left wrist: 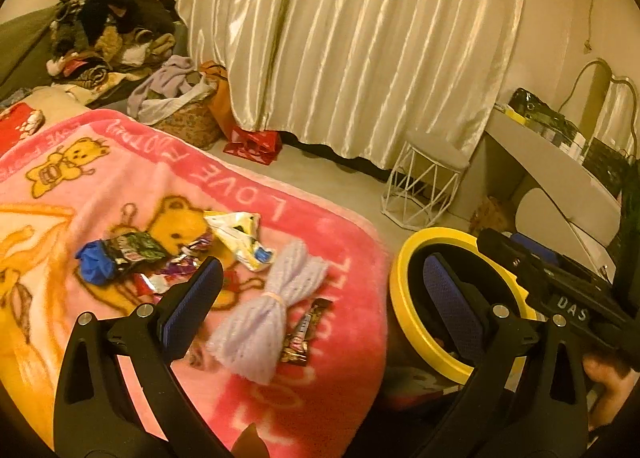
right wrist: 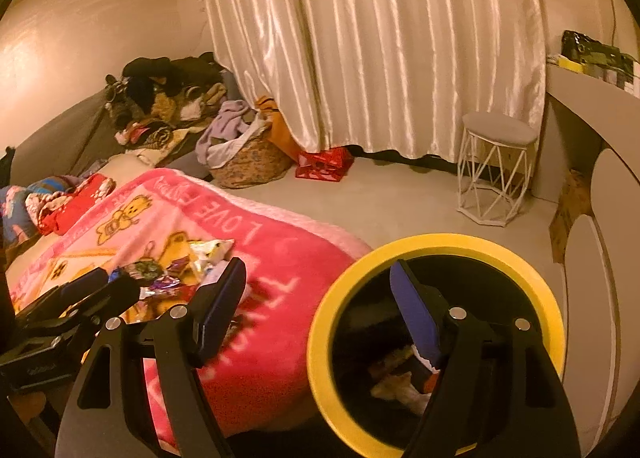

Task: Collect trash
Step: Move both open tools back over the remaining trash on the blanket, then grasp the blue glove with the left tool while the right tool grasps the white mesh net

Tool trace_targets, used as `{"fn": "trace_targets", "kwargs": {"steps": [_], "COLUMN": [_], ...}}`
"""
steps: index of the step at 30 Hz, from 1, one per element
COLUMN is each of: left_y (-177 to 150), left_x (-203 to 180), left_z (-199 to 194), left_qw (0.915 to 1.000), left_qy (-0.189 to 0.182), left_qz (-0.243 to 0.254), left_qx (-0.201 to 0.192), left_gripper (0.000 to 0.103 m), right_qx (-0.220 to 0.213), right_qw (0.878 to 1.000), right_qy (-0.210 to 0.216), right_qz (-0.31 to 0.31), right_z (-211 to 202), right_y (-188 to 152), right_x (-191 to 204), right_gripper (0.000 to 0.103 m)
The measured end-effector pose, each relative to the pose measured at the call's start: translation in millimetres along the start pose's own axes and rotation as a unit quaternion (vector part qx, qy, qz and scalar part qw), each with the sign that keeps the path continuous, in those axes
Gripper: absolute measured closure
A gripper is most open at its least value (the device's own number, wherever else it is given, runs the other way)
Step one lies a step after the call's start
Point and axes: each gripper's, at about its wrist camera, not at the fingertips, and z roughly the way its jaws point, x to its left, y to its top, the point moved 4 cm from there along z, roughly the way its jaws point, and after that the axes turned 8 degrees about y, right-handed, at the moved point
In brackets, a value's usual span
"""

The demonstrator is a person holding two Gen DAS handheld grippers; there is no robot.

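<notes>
Several wrappers lie on the pink bear blanket (left wrist: 328, 398): a white and yellow packet (left wrist: 238, 236), a dark crumpled wrapper (left wrist: 134, 250), a blue wad (left wrist: 94, 268), foil scraps (left wrist: 176, 272) and a brown candy bar wrapper (left wrist: 304, 332). A lilac yarn bundle (left wrist: 266, 314) lies among them. The yellow-rimmed black bin (right wrist: 436, 246) stands beside the bed with trash inside (right wrist: 400, 386). My left gripper (left wrist: 322, 302) is open and empty above the blanket. My right gripper (right wrist: 316, 306) is open and empty, its right finger over the bin mouth.
A white wire stool (right wrist: 494, 169) stands on the floor by the curtain (right wrist: 372, 45). A laundry basket (right wrist: 248, 161), a red bag (right wrist: 324, 165) and a clothes pile (right wrist: 168, 101) sit at the back. A grey desk (left wrist: 552, 161) is on the right.
</notes>
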Motion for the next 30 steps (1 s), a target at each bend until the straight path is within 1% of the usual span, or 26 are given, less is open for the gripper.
{"fn": "trace_targets", "kwargs": {"steps": [18,30], "left_y": [5,4], "left_x": [49,90], "left_z": [-4,-1], "left_qw": [0.9986,0.9953], "left_qy": [0.034,0.060], "left_qz": [-0.041,-0.075], "left_qx": [-0.011,-0.012], "left_gripper": [0.011,0.011], "right_qx": [0.011,0.037], "right_qw": [0.999,0.995], "right_qy": [0.030,0.051], "right_qz": [-0.041,-0.077], "right_z": [12,30], "right_y": [-13,-27], "right_x": [45,81], "right_gripper": [0.030,0.029]}}
